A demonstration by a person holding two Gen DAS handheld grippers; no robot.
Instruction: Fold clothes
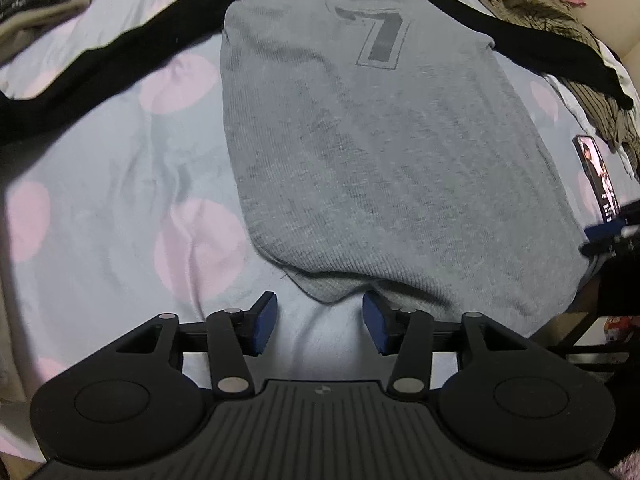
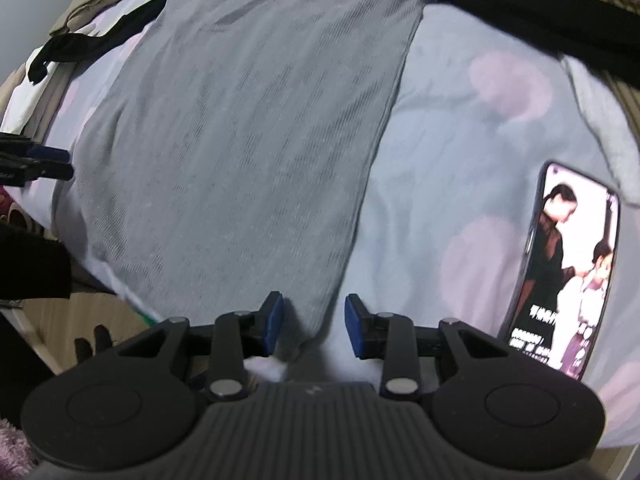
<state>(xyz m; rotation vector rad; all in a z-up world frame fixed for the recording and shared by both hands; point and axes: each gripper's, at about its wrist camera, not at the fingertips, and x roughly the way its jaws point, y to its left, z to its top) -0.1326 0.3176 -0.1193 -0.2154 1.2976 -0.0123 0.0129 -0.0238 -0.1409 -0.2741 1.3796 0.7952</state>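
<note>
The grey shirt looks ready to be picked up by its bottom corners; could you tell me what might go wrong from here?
1. The phone lies on the bedsheet close beside the right gripper; lifted cloth could sweep it.
2. The left gripper might pinch bedsheet along with the grey shirt.
3. The black sleeve drapes over the striped garment and may drag it.

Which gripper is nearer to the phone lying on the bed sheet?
Right. The right gripper sits at the grey shirt's bottom corner, with the phone just beside it. The left gripper is at the shirt's opposite bottom corner, the shirt between them.
</note>
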